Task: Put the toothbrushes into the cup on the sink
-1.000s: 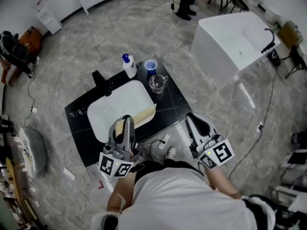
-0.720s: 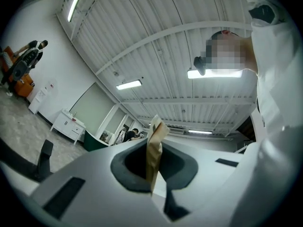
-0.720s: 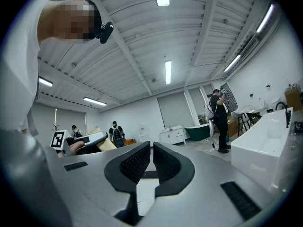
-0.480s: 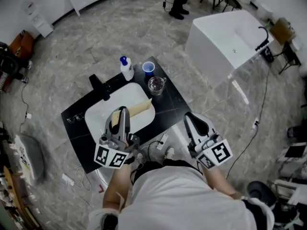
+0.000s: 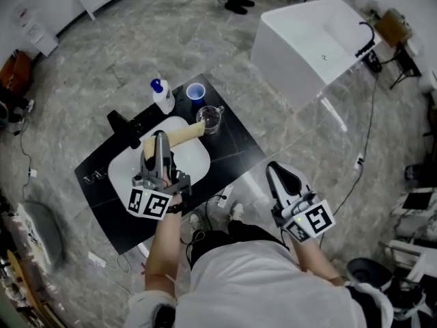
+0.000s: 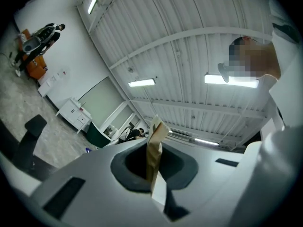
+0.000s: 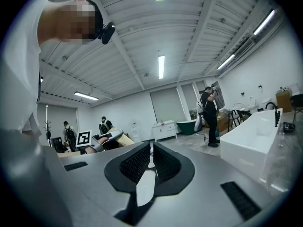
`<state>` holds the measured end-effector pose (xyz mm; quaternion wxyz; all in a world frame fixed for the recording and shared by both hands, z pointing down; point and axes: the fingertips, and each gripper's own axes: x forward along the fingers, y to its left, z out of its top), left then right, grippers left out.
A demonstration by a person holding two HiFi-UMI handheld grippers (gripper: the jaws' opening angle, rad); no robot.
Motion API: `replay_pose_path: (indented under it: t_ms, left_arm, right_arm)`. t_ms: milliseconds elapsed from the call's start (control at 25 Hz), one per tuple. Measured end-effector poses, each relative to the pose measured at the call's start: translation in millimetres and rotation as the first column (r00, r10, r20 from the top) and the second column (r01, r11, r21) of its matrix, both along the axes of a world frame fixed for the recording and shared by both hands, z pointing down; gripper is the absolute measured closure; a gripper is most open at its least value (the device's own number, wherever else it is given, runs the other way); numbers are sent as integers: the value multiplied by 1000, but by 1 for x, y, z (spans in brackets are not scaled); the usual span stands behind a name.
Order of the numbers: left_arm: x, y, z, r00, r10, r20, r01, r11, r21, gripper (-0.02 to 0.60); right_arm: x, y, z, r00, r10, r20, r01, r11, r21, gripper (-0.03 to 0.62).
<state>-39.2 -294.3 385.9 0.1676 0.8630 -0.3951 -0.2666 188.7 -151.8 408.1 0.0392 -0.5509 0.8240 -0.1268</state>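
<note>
The toothbrush pack [image 5: 179, 136], a flat tan sleeve that I take to hold the brushes, is clenched in my left claw [image 5: 160, 143]. In the left gripper view the pack [image 6: 154, 145] stands edge-on, pinched between the pads with no gap either side. It hangs above the white sink basin [image 5: 130, 173], resting on nothing that I can see.

Its long axis runs from the claw out to the right and away from me, and its far end points at the glass mug [image 5: 212, 117]. That end looks to be at the mug's near rim, though I cannot tell whether it is over the mouth or just short of it. I judge the next move turns on this: the mug lies right of and beyond my left claw, along the pack's own line, so the pack needs tipping end-down over the opening.

My left claw is much the nearer. My right claw [image 5: 278, 178] is well apart, off the near right corner of the black tabletop [image 5: 235, 149], and in the right gripper view it is pressed together on nothing.

Around the mug stand a small blue cup [image 5: 196, 91] just behind it, a white soap bottle [image 5: 162, 98] with a blue pump further left, and the black faucet [image 5: 121, 128] at the basin's far left edge. The blue cup stands close enough to be knocked. A white bathtub [image 5: 314, 43] sits well off to the right.
</note>
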Motion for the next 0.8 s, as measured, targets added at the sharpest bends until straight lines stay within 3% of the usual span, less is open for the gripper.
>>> replay_pose_path:
  t_ms: [280,800]
  left_arm:
    - [5,-60,70,992,-69,-109,49,983,-175,578]
    - [38,-108,169,996,-73,-55,49,935,-351,578]
  right_arm:
    - [18,0,18,1000,16,-8,-16,998,-59,548]
    - [43,-4,35,1000,21,-18,-23,995,-100,549]
